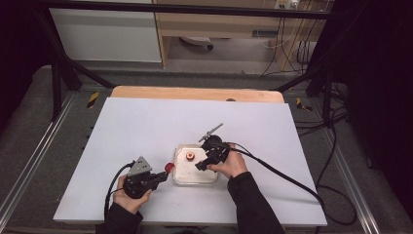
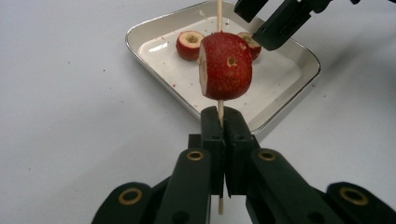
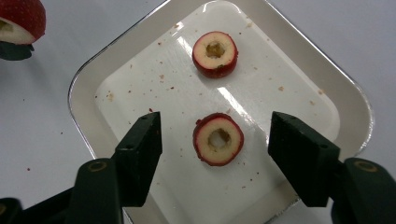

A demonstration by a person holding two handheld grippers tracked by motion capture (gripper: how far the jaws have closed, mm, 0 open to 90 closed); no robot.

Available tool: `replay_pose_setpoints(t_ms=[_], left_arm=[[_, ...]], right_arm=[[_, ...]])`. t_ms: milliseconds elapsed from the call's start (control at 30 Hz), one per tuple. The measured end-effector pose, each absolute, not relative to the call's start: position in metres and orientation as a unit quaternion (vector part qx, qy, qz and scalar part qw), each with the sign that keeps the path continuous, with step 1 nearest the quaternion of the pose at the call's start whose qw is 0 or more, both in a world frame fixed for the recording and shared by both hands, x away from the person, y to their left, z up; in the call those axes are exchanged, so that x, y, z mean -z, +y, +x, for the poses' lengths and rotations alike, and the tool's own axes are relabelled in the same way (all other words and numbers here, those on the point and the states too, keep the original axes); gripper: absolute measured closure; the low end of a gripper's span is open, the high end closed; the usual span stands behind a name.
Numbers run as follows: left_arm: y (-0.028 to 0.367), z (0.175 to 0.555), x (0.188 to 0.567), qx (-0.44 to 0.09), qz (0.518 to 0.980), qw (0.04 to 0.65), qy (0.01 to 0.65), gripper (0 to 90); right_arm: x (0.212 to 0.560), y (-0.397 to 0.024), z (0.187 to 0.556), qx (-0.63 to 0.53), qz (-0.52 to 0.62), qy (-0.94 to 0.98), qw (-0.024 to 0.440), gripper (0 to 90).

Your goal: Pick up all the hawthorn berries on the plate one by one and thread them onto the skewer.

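**Skewered fruit waits beside the tray**

Clamping the thin wooden skewer (image 2: 219, 116) tight, the left gripper (image 2: 219, 122) holds it upright just outside the white tray (image 3: 88, 84), a cored red fruit piece (image 2: 226, 65) threaded on the stick. Over the tray, the right gripper (image 3: 215, 140) hangs with jaws apart, straddling one cored fruit ring (image 3: 218, 139) untouched; a second ring (image 3: 215, 54) lies farther in.

White table (image 1: 146, 126); metal tray (image 1: 179, 178) lies on it, near front middle.
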State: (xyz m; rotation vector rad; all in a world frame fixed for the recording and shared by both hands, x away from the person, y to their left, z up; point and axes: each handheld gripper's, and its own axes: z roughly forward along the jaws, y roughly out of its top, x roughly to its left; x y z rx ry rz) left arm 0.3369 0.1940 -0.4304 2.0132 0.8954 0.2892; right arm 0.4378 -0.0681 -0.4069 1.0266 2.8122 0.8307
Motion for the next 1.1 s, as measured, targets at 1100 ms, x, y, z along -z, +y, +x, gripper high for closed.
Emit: replay_pose_setpoints(t_ms=[1100], left_arm=[[0.193, 0.336, 0.429, -0.12, 0.814, 0.443, 0.357, 88.2]], right_arm=[[0.413, -0.067, 0.446, -0.253, 0.347, 0.903, -0.01, 60.7]])
